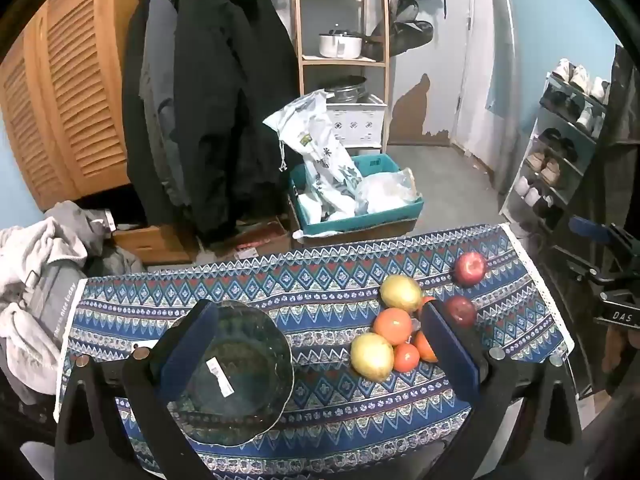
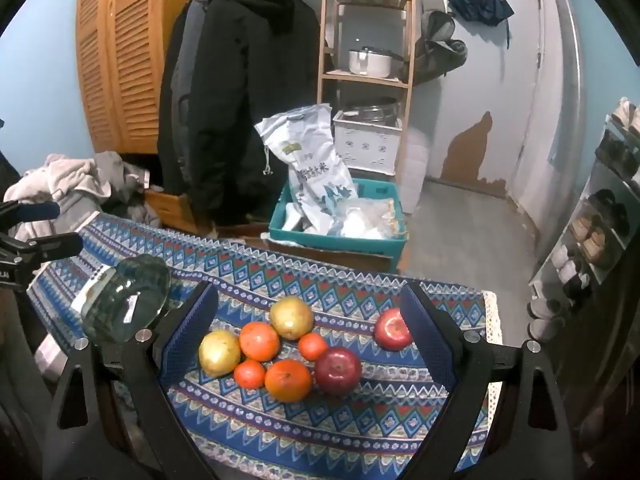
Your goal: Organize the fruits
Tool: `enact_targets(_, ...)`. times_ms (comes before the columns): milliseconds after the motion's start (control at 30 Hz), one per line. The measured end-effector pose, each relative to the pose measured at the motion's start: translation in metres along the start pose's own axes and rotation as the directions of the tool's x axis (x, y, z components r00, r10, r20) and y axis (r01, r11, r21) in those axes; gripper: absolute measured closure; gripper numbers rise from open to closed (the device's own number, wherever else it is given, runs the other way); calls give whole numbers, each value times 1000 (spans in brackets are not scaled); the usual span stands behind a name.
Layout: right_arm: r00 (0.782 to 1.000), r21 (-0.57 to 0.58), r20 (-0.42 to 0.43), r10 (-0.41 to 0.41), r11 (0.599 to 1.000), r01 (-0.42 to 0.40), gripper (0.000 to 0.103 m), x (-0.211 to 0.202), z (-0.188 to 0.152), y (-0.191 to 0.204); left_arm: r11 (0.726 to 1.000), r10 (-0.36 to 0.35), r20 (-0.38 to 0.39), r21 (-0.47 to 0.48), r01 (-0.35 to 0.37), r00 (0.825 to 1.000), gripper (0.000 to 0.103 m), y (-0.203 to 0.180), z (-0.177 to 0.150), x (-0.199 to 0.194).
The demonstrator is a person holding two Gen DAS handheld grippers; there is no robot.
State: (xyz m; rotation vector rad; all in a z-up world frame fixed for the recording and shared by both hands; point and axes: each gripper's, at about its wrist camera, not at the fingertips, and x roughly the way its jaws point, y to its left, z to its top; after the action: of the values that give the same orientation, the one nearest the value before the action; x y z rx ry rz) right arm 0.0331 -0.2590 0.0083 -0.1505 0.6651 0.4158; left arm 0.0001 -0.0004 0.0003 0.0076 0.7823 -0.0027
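A clear glass bowl point(image 1: 236, 372) with a white sticker lies on the patterned tablecloth point(image 1: 320, 280); it also shows at the left in the right wrist view point(image 2: 124, 300). My left gripper point(image 1: 320, 320) is open and hangs above the cloth, its left finger over the bowl. To the right lie two yellow fruits point(image 1: 401, 293) point(image 1: 372, 356), several oranges point(image 1: 393, 326) and two red apples point(image 1: 470, 268) point(image 1: 461, 311). My right gripper point(image 2: 308, 304) is open above this cluster: yellow fruits point(image 2: 291, 317), oranges point(image 2: 288, 380), apples point(image 2: 338, 370) point(image 2: 392, 329).
Beyond the table stand a teal crate point(image 1: 360, 216) with bags, hanging dark coats point(image 1: 212, 112), a wooden shelf with pots point(image 1: 340, 44) and a shoe rack point(image 1: 560, 152) on the right. A pile of clothes point(image 1: 36, 280) lies to the left.
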Motion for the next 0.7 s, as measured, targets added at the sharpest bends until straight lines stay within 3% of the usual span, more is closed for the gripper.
enact_targets(200, 1000, -9, 4, -8, 1000, 8, 13, 2, 0, 2, 1000, 1, 28, -9, 0, 1000, 1, -1, -2, -3)
enact_targets(700, 1000, 5, -3, 10, 1000, -10, 13, 5, -1, 6, 1000, -6, 17, 10, 6, 1000, 1, 0, 2, -4)
